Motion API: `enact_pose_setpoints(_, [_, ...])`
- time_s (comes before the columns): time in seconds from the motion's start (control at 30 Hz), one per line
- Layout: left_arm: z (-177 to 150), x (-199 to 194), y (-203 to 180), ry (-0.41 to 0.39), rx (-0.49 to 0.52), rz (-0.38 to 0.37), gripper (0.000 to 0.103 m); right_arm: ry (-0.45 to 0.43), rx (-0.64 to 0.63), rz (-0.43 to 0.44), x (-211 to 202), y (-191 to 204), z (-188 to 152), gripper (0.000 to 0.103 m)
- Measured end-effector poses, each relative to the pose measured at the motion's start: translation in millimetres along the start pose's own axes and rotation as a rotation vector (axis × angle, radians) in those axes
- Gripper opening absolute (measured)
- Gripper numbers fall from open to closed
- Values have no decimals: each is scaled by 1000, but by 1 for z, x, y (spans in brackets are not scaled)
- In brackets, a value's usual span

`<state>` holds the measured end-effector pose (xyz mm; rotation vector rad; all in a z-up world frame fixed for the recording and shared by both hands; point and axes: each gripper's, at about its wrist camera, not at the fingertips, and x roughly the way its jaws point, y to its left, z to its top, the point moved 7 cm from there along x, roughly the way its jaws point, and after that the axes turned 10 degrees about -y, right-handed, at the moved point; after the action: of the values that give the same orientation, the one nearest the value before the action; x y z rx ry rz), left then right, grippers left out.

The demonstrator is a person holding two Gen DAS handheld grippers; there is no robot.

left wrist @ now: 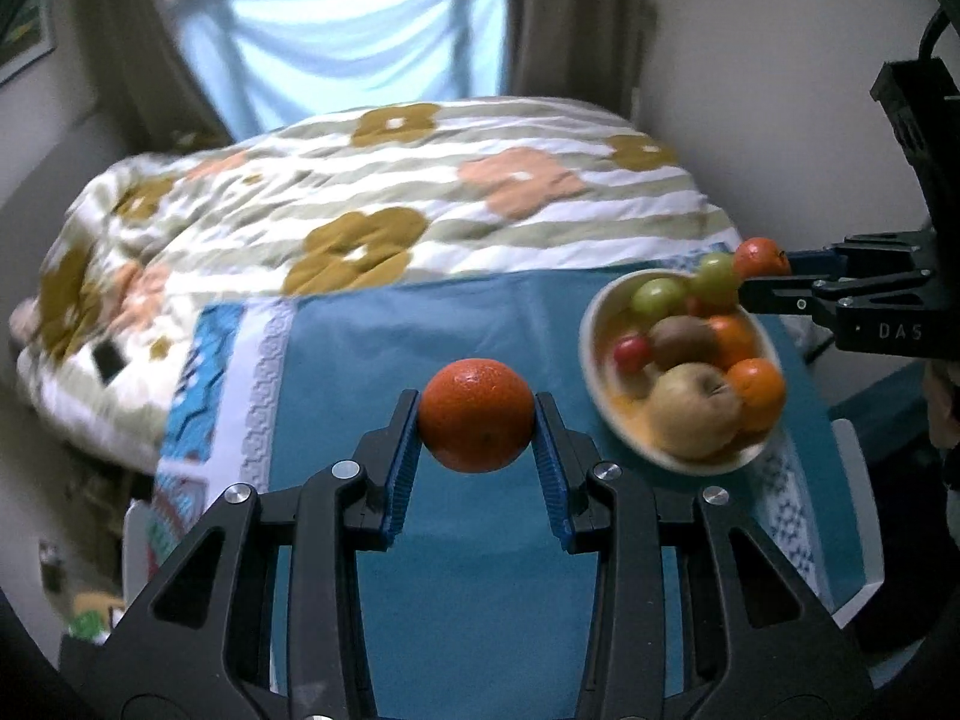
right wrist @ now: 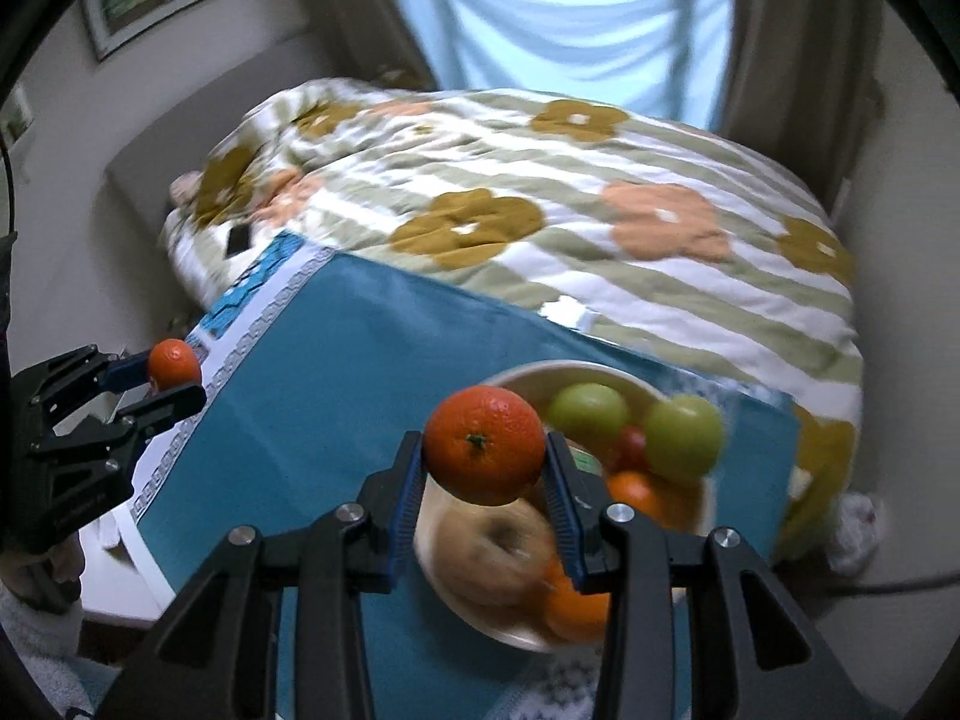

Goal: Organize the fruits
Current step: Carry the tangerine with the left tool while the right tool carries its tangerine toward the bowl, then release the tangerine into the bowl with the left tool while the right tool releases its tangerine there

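Observation:
My left gripper [left wrist: 477, 414] is shut on an orange [left wrist: 476, 414] and holds it above the teal cloth [left wrist: 456, 330]. My right gripper [right wrist: 485, 450] is shut on a second orange [right wrist: 485, 445], held just over the near rim of the white fruit bowl [right wrist: 540, 381]. The bowl [left wrist: 591, 324] holds green fruits [left wrist: 659, 294], a kiwi [left wrist: 684, 339], a small red fruit [left wrist: 631, 353], a yellowish apple [left wrist: 693, 417] and oranges [left wrist: 757, 384]. The right gripper with its orange [left wrist: 761, 258] shows at the bowl's far side in the left wrist view; the left gripper with its orange [right wrist: 174, 363] shows at the left in the right wrist view.
The teal cloth covers a small white table [left wrist: 864, 510] with patterned borders. A bed with a flowered quilt [left wrist: 390, 210] lies right behind it. A window with curtains [left wrist: 360, 48] is beyond. Walls stand close on both sides.

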<state>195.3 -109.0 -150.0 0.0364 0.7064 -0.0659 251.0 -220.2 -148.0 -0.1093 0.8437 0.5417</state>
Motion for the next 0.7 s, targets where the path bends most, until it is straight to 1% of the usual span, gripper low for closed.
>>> enact_pose_setpoints(0.27, [17, 40, -57, 19, 63, -116, 41, 7, 109, -89, -17, -59, -23, 36])
enact_pose_setpoints(0.47, [23, 76, -89, 48, 97, -176, 41, 28, 168, -121, -16, -90, -39, 36])
enact_pose_setpoints(0.57, [22, 95, -99, 65, 95, -190, 41, 34, 189, -127, -12, -100, -43, 36])
enact_pose_setpoints(0.7, [15, 112, -98, 91, 90, -183, 41, 34, 208, -122, -6, -106, -46, 36])
